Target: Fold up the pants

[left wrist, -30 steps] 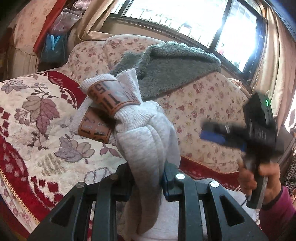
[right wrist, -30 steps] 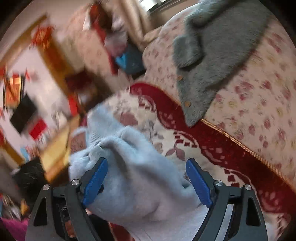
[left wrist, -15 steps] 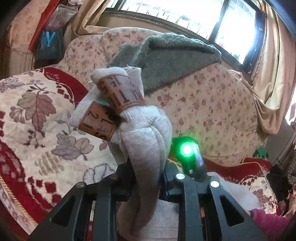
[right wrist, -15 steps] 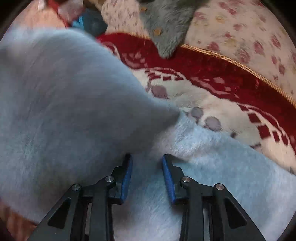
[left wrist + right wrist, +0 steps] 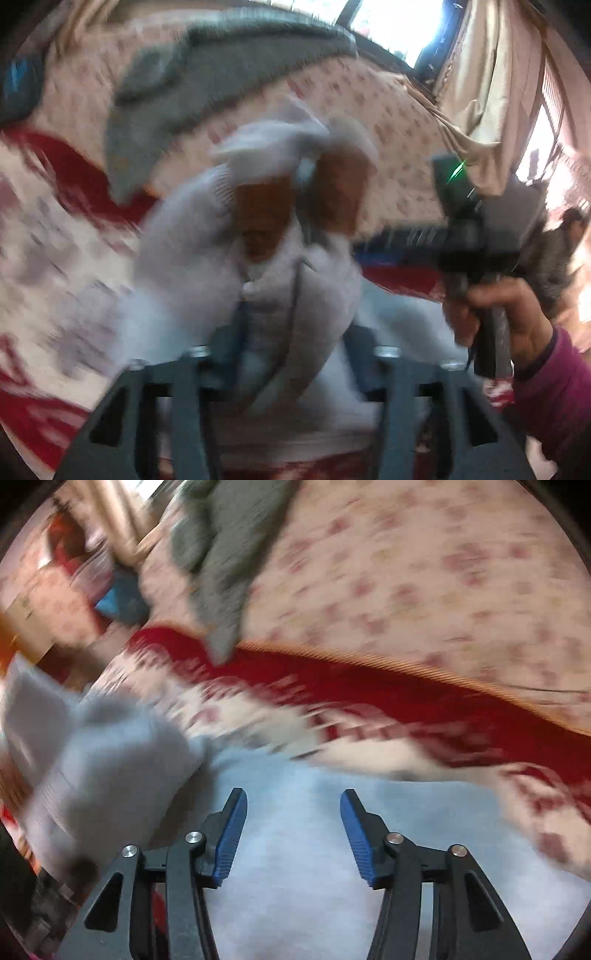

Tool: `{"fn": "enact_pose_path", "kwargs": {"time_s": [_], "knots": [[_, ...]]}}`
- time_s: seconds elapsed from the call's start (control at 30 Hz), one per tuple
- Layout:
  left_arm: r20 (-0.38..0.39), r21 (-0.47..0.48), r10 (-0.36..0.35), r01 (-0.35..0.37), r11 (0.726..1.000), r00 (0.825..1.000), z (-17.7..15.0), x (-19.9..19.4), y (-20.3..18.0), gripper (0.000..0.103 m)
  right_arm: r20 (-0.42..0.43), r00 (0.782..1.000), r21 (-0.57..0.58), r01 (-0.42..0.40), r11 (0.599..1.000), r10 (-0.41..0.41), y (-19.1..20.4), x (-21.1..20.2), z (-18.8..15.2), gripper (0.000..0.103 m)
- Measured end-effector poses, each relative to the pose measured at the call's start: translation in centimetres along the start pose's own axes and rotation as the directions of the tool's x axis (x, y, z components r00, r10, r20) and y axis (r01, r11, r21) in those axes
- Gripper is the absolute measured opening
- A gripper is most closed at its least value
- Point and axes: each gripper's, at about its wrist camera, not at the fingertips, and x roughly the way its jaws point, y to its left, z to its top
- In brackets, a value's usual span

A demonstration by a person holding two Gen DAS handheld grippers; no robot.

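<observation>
The left gripper has its jaws opening, with a bunched fold of the pants standing up between them; blur hides whether the pads touch the cloth, so whether it is let go cannot be told. The pants are light grey, and two brown cuff bands show at the far end of the bunch, side by side. The rest of the pants spreads out near the camera and to the right, lying on the red and cream blanket that covers the sofa.

The right gripper is spread, its jaws opening, and its blue pads hang apart over a flat stretch of the grey pants; nothing is pinched between them. A raised lump of the same cloth sits to the left of that gripper. In the left view the right gripper shows at the right edge, blurred, held by a hand in a magenta sleeve.

Beyond the blanket's red border rises the floral sofa back, with a grey fleece draped over it at far left. A window and beige curtain stand at far right.
</observation>
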Motion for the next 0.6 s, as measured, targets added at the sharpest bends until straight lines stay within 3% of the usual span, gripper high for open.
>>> {"fn": "enact_pose_path", "kwargs": {"time_s": [0.07,0.1,0.17,0.27,0.43,0.6], "knots": [[-0.049,-0.092,-0.078,0.073,0.993,0.996,-1.1,2.0,0.0,0.080,0.057,0.998,0.049,-0.020,0.999,0.018,-1.3,-3.0,-0.1,0.061],[-0.058,-0.098,-0.081,0.075,0.992,0.995,-1.4,2.4,-0.3,0.080,0.076,0.997,0.054,-0.033,0.998,0.028,-1.7,-3.7,-0.1,0.065],[-0.053,-0.051,-0.052,0.050,0.997,0.997,-1.7,2.3,-1.7,0.080,0.094,0.994,0.040,-0.058,0.998,0.054,-1.2,-5.2,-0.4,0.072],[-0.031,-0.010,-0.054,0.054,0.998,0.998,-1.6,0.8,-3.1,0.086,0.069,0.993,-0.030,-0.091,0.995,0.092,1.5,-5.6,-1.2,0.073],[0.016,0.013,0.031,-0.031,0.999,0.999,-0.7,-1.6,-2.6,0.088,0.030,0.989,-0.103,-0.139,0.985,0.143,4.7,-3.7,-2.5,0.073],[-0.003,-0.034,0.077,-0.077,0.996,0.997,-0.6,-1.0,-0.8,0.088,-0.010,0.984,-0.121,-0.180,0.976,0.181,7.2,0.2,-1.7,0.073]]}}
